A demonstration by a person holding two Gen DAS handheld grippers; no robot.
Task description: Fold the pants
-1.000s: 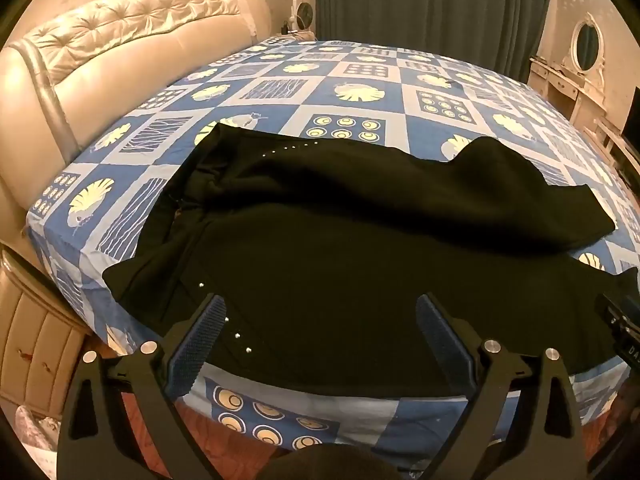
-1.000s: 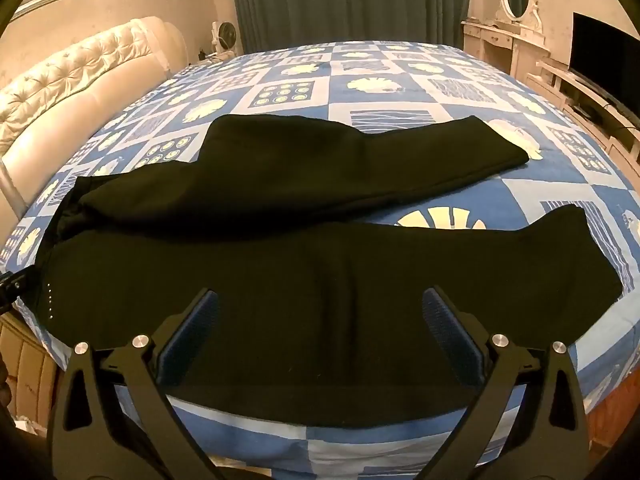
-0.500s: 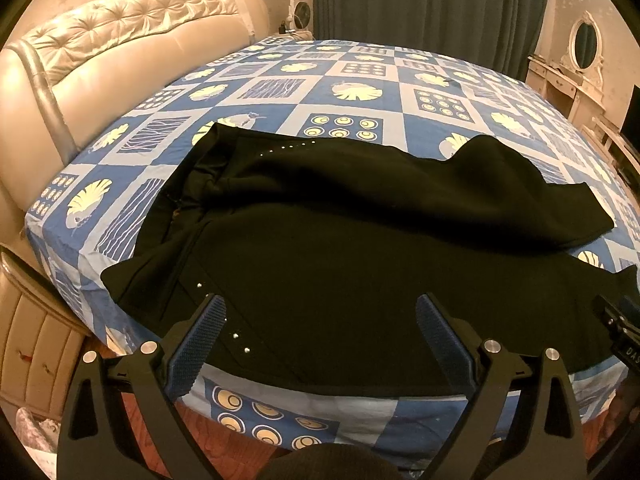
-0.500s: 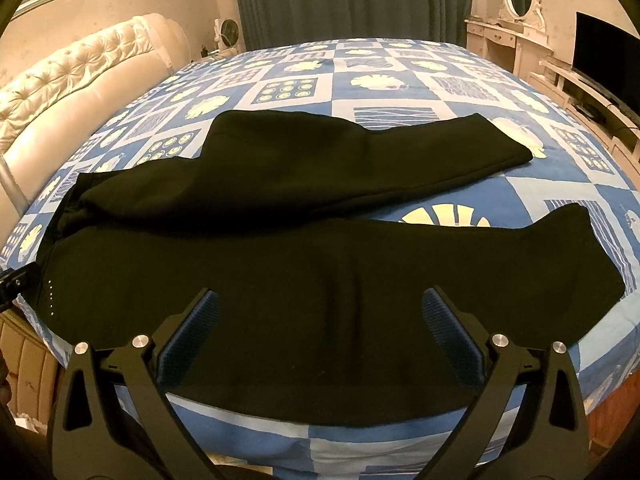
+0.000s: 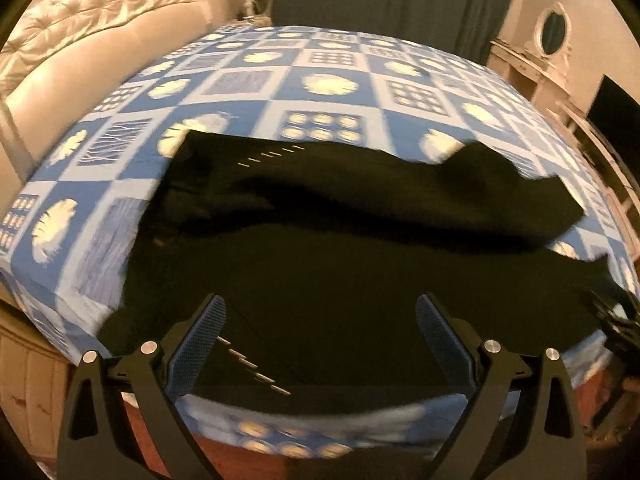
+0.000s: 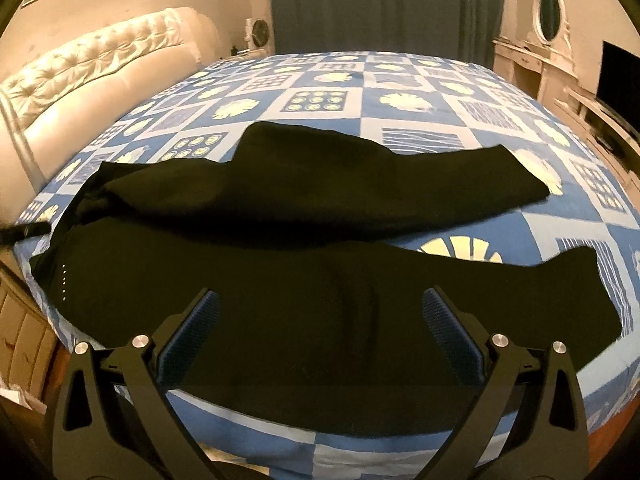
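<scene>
Black pants (image 5: 320, 248) lie spread on the bed, waist to the left, two legs running right; the pants also fill the right wrist view (image 6: 304, 256). The far leg (image 6: 360, 184) lies apart from the near leg (image 6: 400, 312). Small studs mark the waist edge (image 5: 248, 364). My left gripper (image 5: 320, 320) is open and empty, hovering over the near waist part. My right gripper (image 6: 320, 316) is open and empty over the near leg. The right gripper's tip shows at the left wrist view's right edge (image 5: 612, 316).
The bed has a blue patterned sheet (image 6: 400, 100) and a tufted cream headboard (image 6: 92, 68) on the left. Dark curtains (image 6: 380, 4) hang behind. A dresser with oval mirror (image 6: 548, 12) and a TV (image 6: 618, 76) stand at the right.
Both grippers have moved forward toward the pants; the left view is blurred from motion. Both stay open. The pants have not moved.
</scene>
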